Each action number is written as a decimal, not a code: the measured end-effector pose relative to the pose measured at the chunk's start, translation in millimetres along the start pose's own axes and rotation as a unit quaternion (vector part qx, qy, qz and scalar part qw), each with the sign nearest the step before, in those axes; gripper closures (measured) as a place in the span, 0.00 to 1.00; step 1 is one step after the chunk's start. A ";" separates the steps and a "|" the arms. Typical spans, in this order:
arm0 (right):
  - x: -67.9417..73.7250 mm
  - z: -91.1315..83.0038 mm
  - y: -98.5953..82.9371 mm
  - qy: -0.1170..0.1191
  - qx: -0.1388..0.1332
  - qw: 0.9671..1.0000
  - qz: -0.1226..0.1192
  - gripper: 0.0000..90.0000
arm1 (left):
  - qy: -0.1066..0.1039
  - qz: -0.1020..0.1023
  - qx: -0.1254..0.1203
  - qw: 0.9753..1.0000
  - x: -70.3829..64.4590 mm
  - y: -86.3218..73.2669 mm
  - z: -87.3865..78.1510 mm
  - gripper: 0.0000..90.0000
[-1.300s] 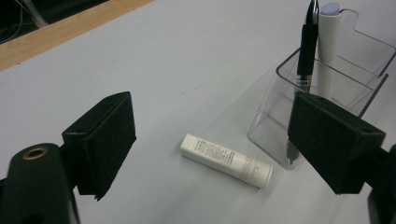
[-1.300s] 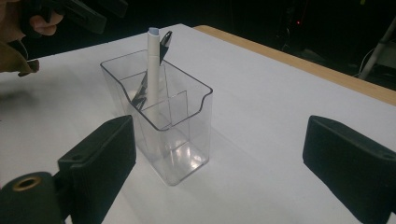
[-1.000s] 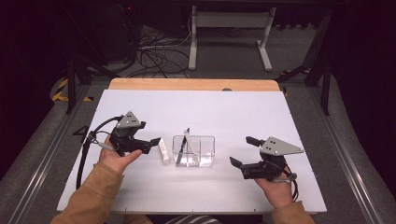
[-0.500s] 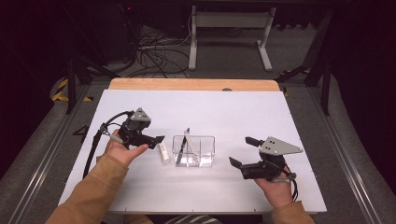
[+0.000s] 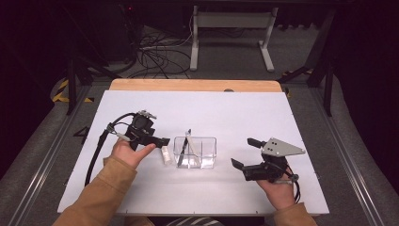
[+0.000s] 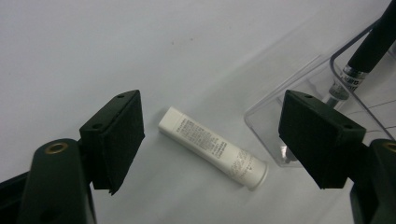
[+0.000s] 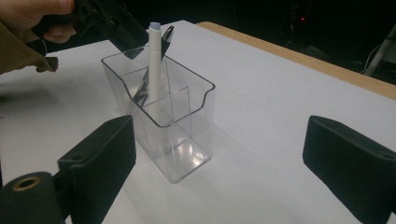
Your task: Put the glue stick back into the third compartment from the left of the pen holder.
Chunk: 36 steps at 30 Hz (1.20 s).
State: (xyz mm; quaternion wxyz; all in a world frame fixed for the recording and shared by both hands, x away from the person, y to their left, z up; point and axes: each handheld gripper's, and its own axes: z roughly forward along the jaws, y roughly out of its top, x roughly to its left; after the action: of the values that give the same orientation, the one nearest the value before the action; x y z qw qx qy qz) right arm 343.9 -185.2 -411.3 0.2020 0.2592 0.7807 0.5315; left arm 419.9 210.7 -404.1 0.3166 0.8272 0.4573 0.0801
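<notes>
Overhead, the left gripper (image 5: 159,141) hovers just above a white tube (image 5: 166,155) lying beside the clear organizer (image 5: 207,153) — the right gripper (image 5: 244,153) sits apart, jaws spread. Left gripper view: jaws wide, tube between them. Right gripper view: organizer ahead, holding a white pen (image 7: 155,65).

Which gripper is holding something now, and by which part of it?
Neither. The left gripper is open around the small white tube without touching it; the right gripper is open before the clear plastic organiser box.
</notes>
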 end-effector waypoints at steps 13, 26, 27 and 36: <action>-1.2 -0.3 1.7 0.002 -0.004 1.000 -0.004 0.11 | 0.034 0.029 0.020 0.999 -3.1 -3.0 2.6 0.28; 0.0 -1.7 3.0 -0.003 -0.008 1.000 -0.008 0.11 | 0.034 -0.062 0.052 0.996 1.4 0.1 6.5 0.30; 0.0 -2.4 3.2 -0.003 -0.010 1.000 -0.008 0.11 | 0.036 -0.065 0.051 0.996 2.3 0.1 5.7 0.31; 2.7 -3.0 4.4 0.005 -0.015 1.000 -0.011 0.11 | 0.012 -0.127 0.061 0.990 7.4 -3.5 16.4 0.37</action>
State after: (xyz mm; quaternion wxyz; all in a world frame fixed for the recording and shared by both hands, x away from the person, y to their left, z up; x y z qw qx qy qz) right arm 340.9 -184.4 -406.2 0.2080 0.2454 0.7764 0.5419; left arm 428.5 210.6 -420.2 0.2678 0.7794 0.5661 0.0212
